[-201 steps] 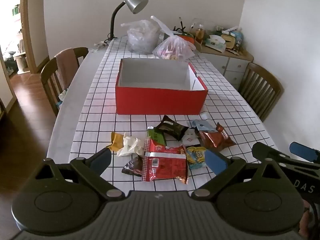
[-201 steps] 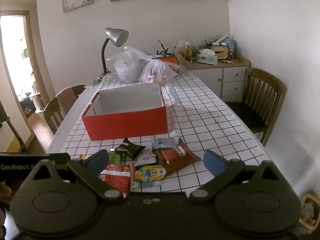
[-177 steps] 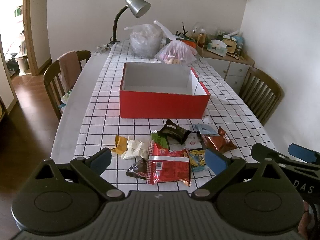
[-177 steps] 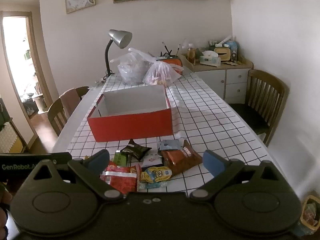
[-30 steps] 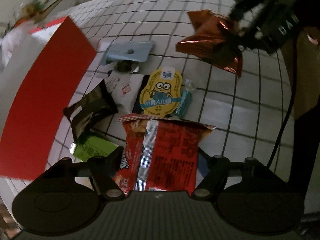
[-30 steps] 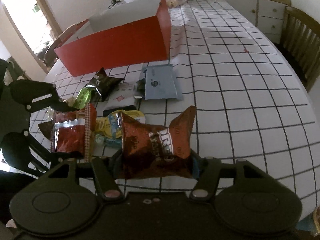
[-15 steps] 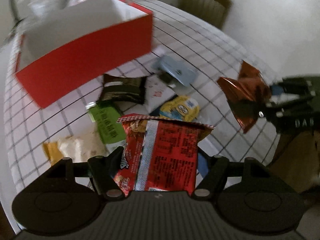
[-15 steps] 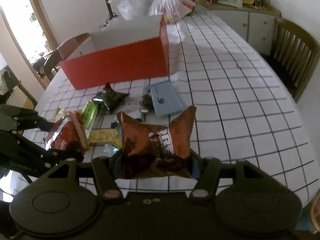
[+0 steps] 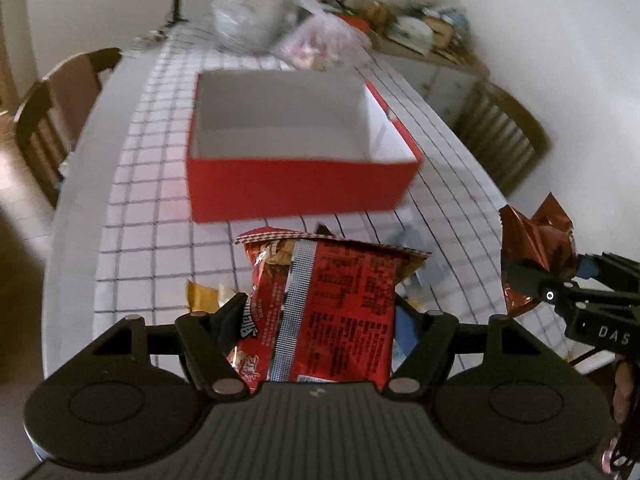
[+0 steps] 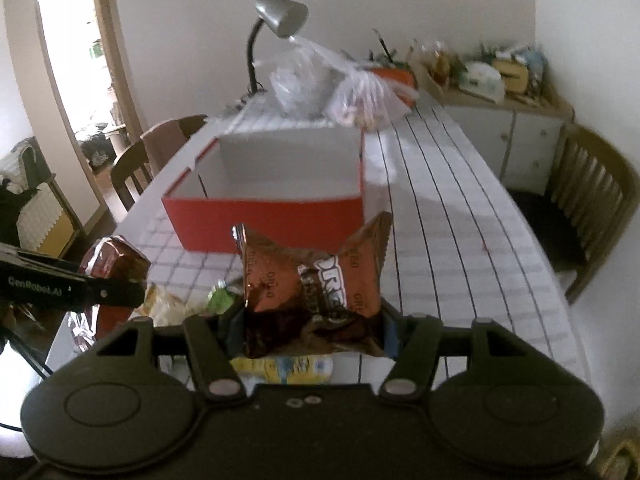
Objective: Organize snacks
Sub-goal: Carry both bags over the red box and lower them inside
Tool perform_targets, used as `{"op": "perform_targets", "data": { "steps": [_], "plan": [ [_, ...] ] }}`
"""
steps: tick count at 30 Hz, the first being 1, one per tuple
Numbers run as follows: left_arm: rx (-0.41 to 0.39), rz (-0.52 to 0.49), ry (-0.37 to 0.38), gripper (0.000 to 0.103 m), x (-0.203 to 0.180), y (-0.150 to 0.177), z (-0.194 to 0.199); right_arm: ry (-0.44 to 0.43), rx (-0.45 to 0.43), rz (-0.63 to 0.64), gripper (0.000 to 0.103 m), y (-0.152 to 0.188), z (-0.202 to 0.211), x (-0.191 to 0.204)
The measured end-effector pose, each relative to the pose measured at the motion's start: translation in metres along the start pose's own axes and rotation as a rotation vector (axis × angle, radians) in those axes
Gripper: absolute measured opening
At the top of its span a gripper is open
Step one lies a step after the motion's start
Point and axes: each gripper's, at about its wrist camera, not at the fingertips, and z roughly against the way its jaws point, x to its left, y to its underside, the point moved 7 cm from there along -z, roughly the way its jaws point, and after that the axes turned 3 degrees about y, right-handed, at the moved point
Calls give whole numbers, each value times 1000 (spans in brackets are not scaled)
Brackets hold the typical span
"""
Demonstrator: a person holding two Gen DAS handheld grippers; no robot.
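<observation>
Red cardboard, white inside, the open box (image 9: 304,188) stands mid-worktop on the checked cloth (image 9: 132,208), and as far as its inside shows it is bare; both sets of tongs hold a packet clear of the worktop on the near side of it. The left tongs (image 9: 320,320) are clamped on a red foil snack bag (image 9: 324,300), back seam toward the camera, its top edge level with the box's near wall; the right tongs (image 10: 310,320) are clamped on a brown Oreo packet (image 10: 316,284), pinched at its lower half so the crimped top flares upward. Each gripper shows in the other's view, off to the side, so the two are apart and not crossing.

The rest of the snacks lie loose near the worktop's front edge; a green packet (image 10: 220,300), a yellow Minions pouch (image 10: 284,366), a gold wrapper (image 9: 200,296) and a pale blue sachet (image 9: 408,240) can be made out, partly hidden behind the held bags; blur hides anything finer.

The step in hand looks like the carry from pile to box; nothing appears sorted yet, so the task seems barely begun. The next move probably calls for bringing each bag forward over the near wall, high enough for its hanging bottom edge to clear the rim, then letting go low inside so it lies flat; the bags should go in side by side, leaving room for the small packets.
</observation>
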Motion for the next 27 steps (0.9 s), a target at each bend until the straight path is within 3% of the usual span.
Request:
{"op": "perform_targets", "data": {
  "steps": [5,13,21,27],
  "plan": [
    [-35,42,-39,73,7,-30,9,-7,-19,54,62,-37,-8,12],
    [-43,72,-112,73,15,-87,-9,-25,-5,79,63,-94,-51,14],
    [-11,92,-210,73,36,-150,-56,-30,58,140,63,-132,-117,8],
    [64,70,-263,73,53,-173,-97,-46,141,176,63,-141,-169,8]
  ]
}}
